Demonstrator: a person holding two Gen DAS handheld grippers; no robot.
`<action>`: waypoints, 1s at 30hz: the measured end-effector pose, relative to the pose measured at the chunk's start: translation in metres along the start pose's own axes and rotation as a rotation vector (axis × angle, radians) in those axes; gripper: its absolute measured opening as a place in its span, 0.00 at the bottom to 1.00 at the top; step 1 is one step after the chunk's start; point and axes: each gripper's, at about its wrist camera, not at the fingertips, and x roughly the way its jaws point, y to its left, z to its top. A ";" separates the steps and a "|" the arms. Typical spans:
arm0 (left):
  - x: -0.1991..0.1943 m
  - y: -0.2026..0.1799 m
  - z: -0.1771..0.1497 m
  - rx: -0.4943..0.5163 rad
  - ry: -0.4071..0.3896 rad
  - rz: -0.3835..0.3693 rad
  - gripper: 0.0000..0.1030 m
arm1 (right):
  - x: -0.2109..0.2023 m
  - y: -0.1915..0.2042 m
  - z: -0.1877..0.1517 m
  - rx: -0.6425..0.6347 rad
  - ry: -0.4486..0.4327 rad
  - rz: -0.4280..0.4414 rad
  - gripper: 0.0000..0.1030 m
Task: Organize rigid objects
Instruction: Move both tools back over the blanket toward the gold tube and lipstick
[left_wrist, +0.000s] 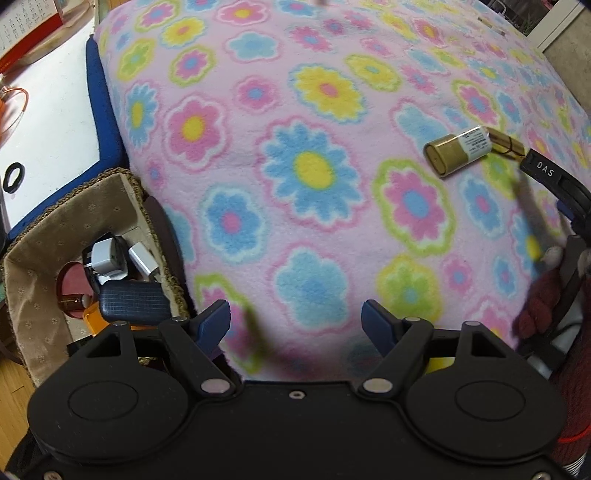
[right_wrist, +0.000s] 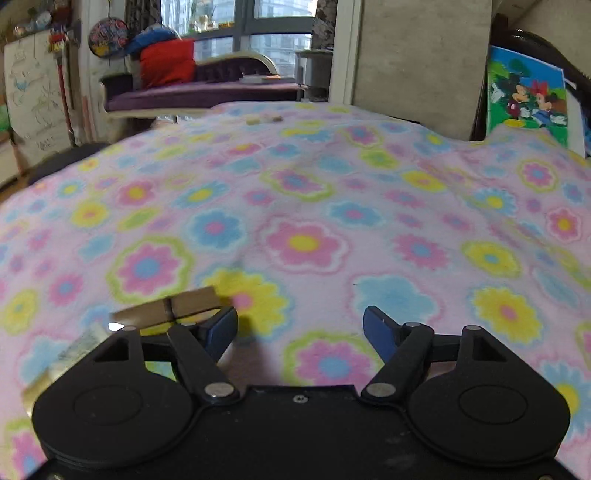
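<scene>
Gold tube (left_wrist: 455, 154), the nearest loose piece, lies on its side on the flowered blanket (left_wrist: 314, 110), off to the right of my left gripper (left_wrist: 295, 323) and well clear of it. My left fingers (left_wrist: 214, 325) stand apart with only blanket between them, gripping nothing. A wooden clothespin (left_wrist: 505, 143) lies against the far end of the tube, touching it as far as I can tell. Just beyond that the black tip of my right gripper (left_wrist: 543, 168) shows at the frame edge.

From the right wrist view, my right gripper (right_wrist: 301, 330) is likewise open and empty, its fingers (right_wrist: 376, 332) spread over the blanket. The clothespin (right_wrist: 173, 308) sits just past the left fingertip, outside the gap, and the tube (right_wrist: 70, 358) is half hidden behind the gripper body at lower left.

Left of my left gripper, a cloth-lined basket (left_wrist: 44, 236) stands beside the bed edge, already holding a white charger (left_wrist: 105, 260), a second white plug (left_wrist: 144, 263), a dark gridded case (left_wrist: 133, 306) and a reddish round piece (left_wrist: 72, 284). A black ring (left_wrist: 14, 178) lies on the white surface (left_wrist: 55, 122) beyond the basket.
</scene>
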 end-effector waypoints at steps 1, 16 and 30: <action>-0.001 -0.001 0.000 0.002 -0.003 -0.004 0.71 | -0.004 0.003 -0.001 0.002 -0.007 0.050 0.75; -0.012 -0.004 0.017 -0.092 -0.076 -0.085 0.77 | 0.012 -0.006 0.014 -0.128 -0.066 0.051 0.46; 0.029 -0.127 0.073 -0.205 -0.176 -0.102 0.78 | 0.018 -0.087 0.012 0.242 -0.076 0.248 0.68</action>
